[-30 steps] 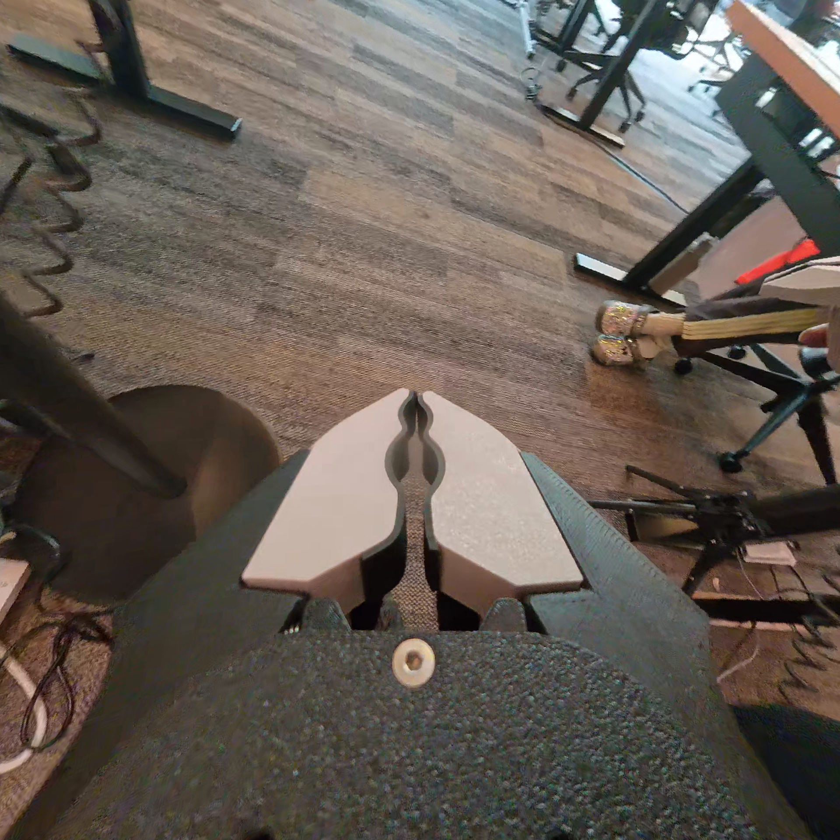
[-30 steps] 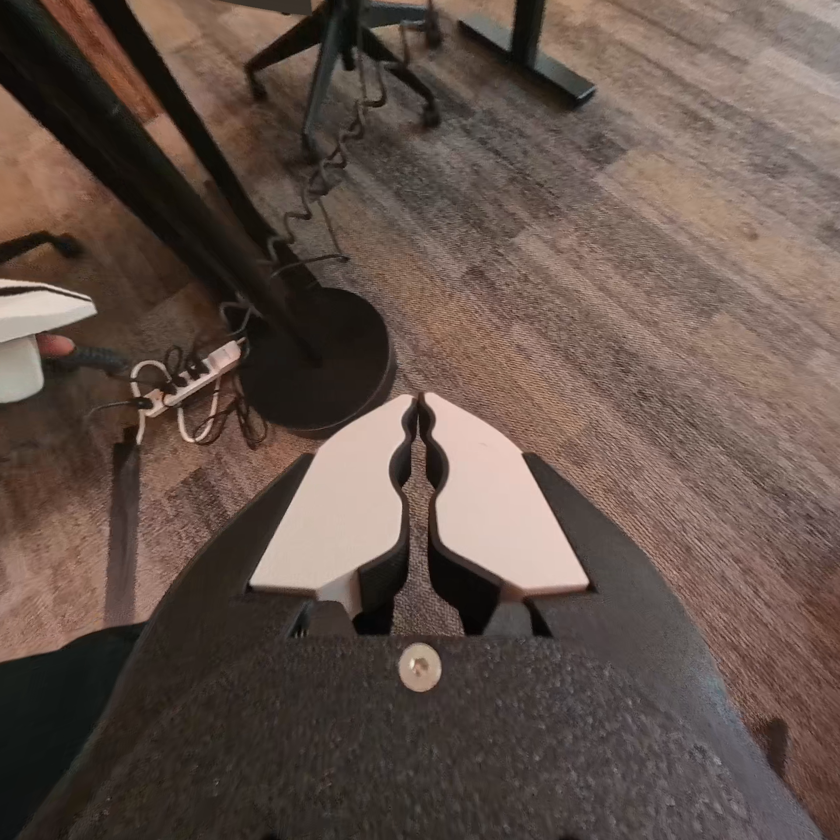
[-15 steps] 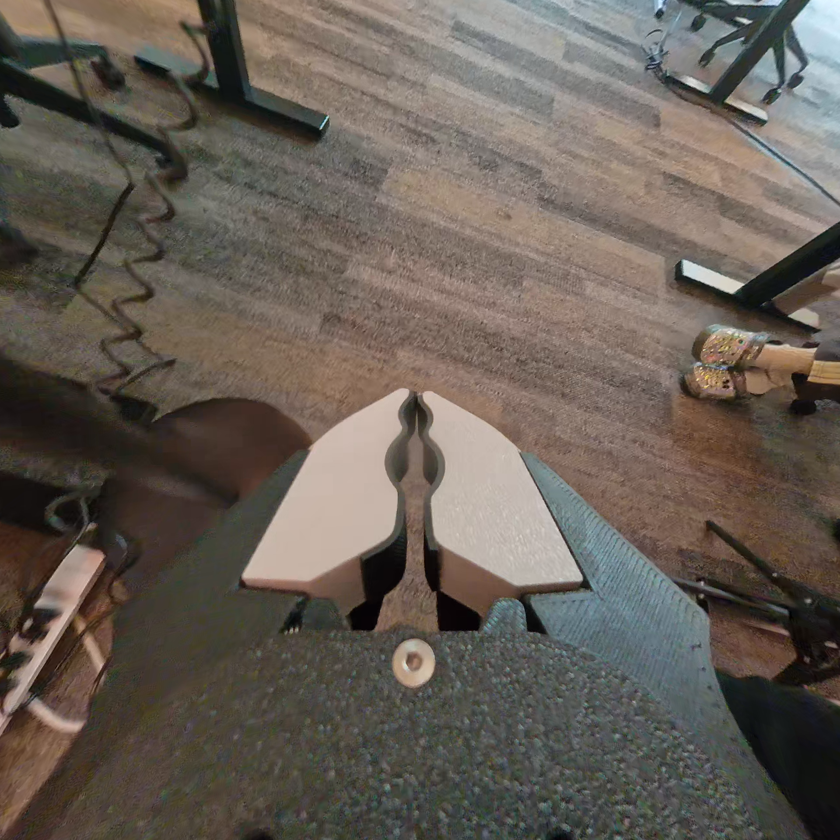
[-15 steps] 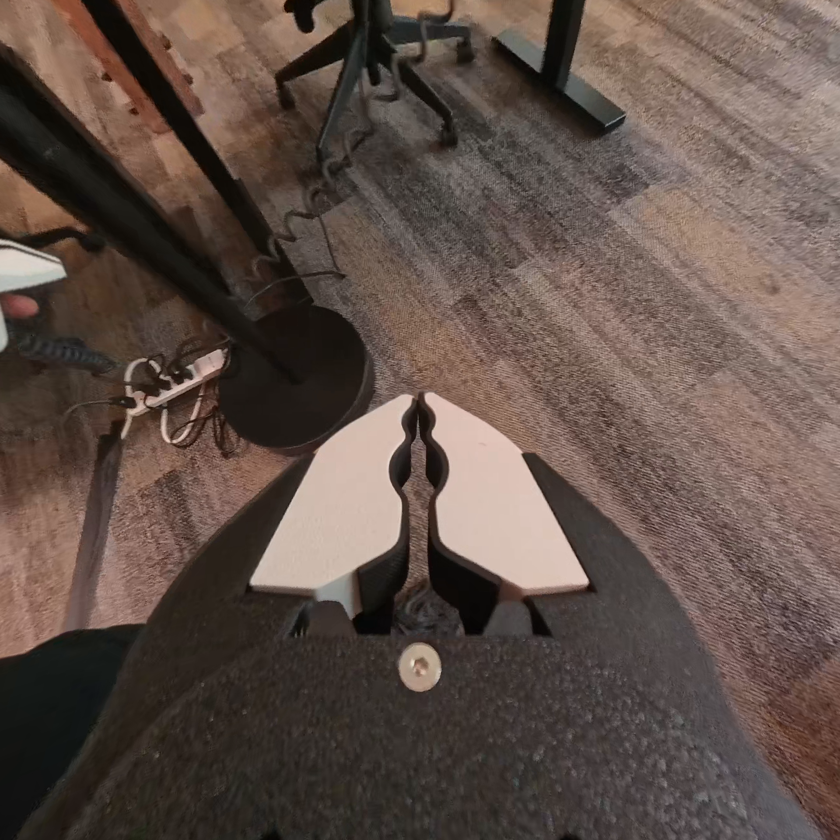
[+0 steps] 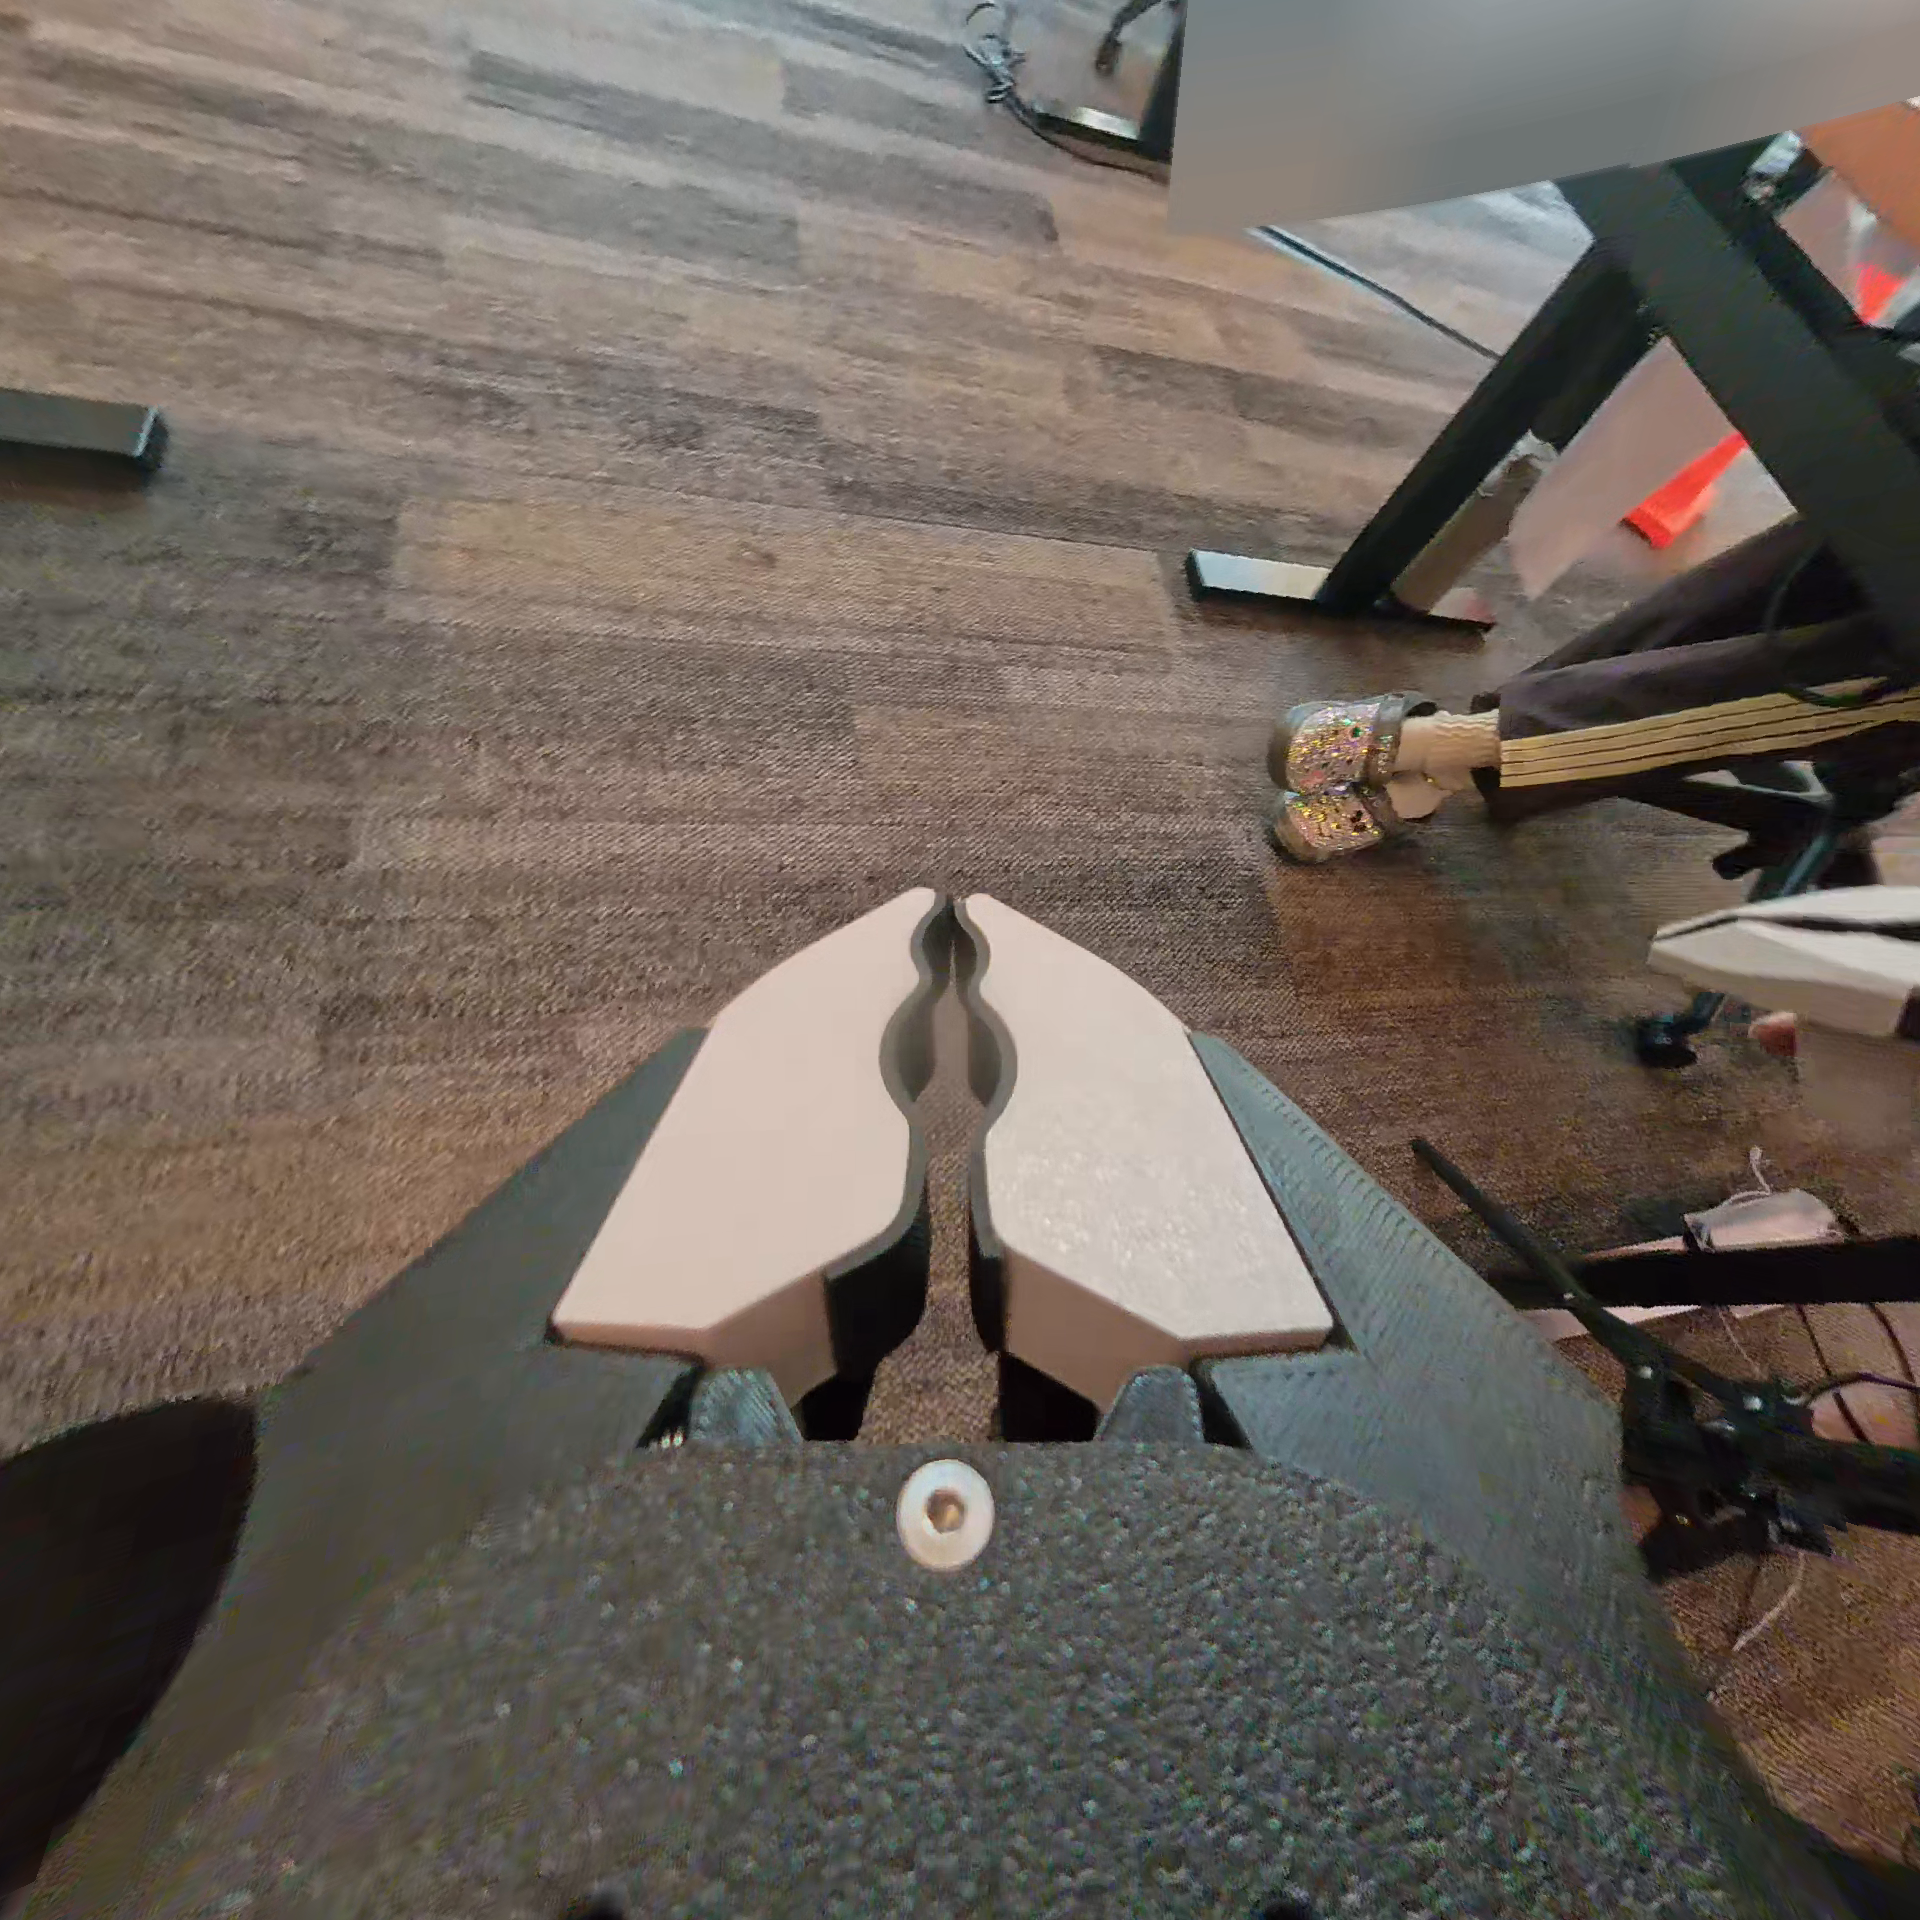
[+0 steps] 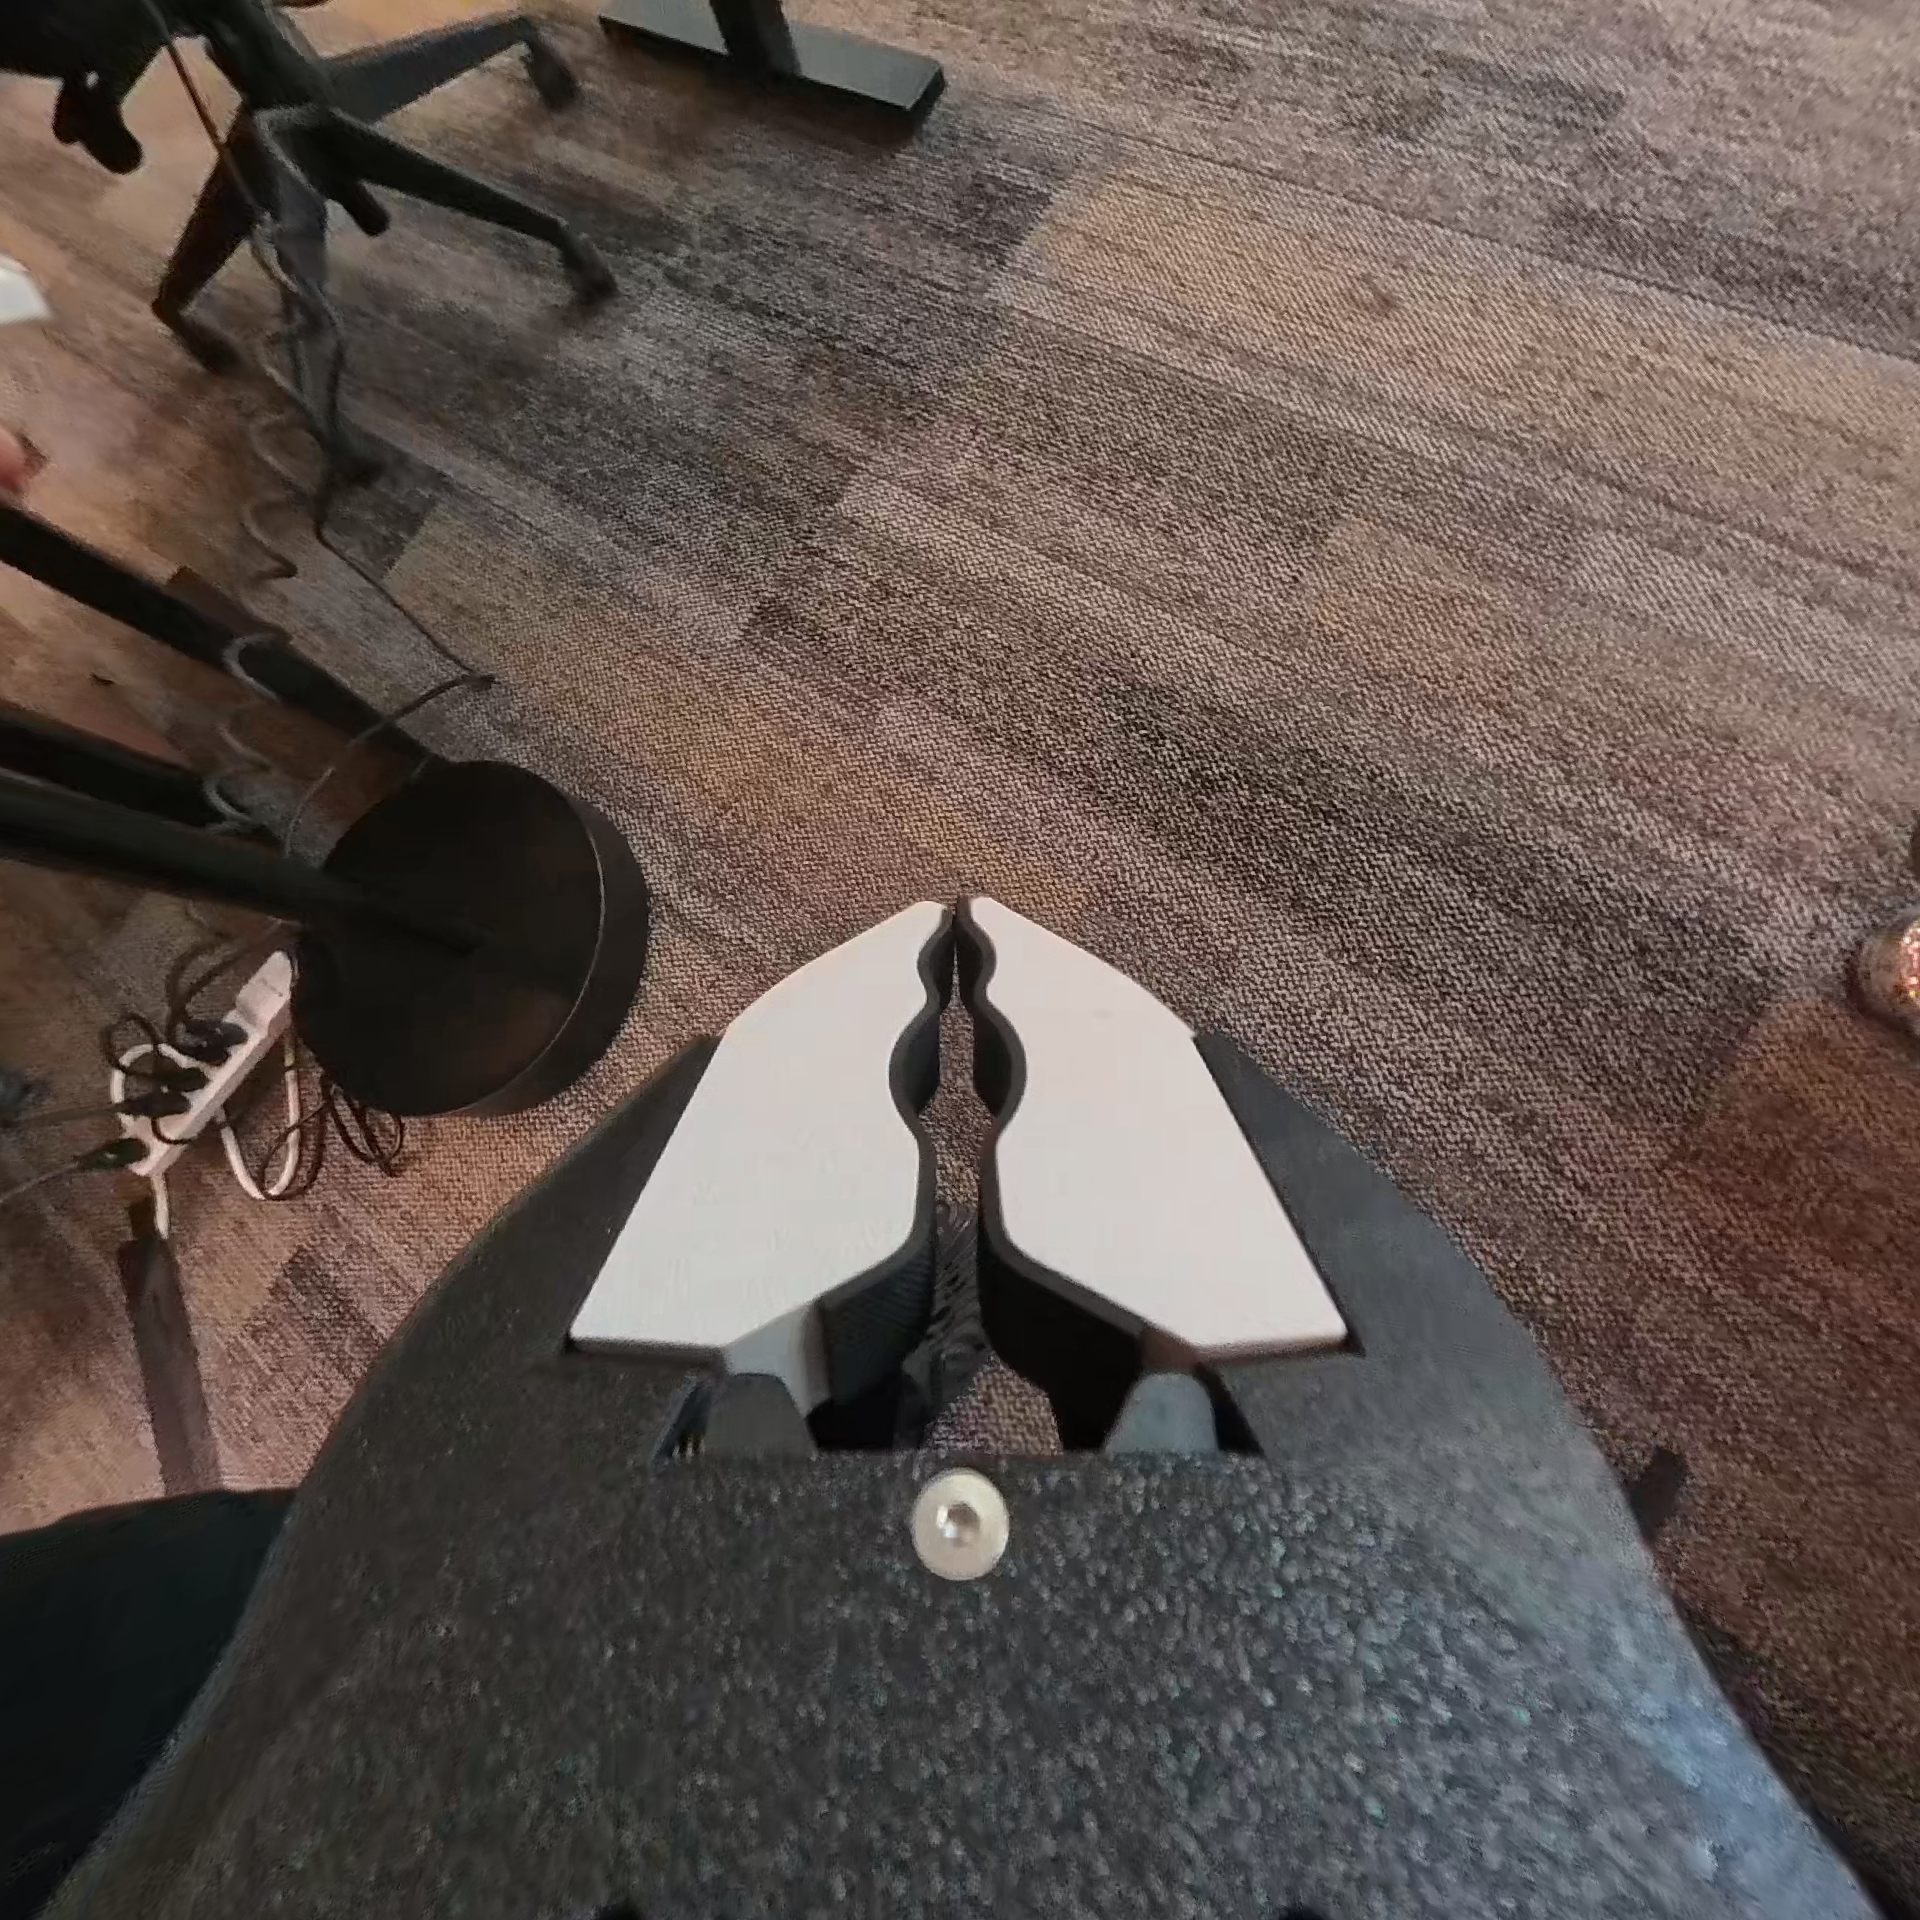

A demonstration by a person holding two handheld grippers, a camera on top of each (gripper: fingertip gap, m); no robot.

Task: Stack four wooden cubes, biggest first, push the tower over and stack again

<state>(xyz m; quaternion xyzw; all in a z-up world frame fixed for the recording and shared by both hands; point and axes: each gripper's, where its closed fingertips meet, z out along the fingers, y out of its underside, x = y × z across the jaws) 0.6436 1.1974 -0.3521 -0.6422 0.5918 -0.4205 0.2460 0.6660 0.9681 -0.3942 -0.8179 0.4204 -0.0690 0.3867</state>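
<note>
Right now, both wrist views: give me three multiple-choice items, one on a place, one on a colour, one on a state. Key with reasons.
1. Where does the round black stand base sit relative to the right gripper?
A. to its left
B. to its right
C. between its fingers

2. What colour is the power strip on the brown-grey carpet?
A. red
B. white
C. blue

3. How do the left gripper's jaws stand?
A. wide open
B. shut on a cable
C. shut, tips together

Key: 1 A, base lies left of the tips. 2 B, white body with black plugs. 3 C, tips meet, only carpet visible between the fingers.
</note>
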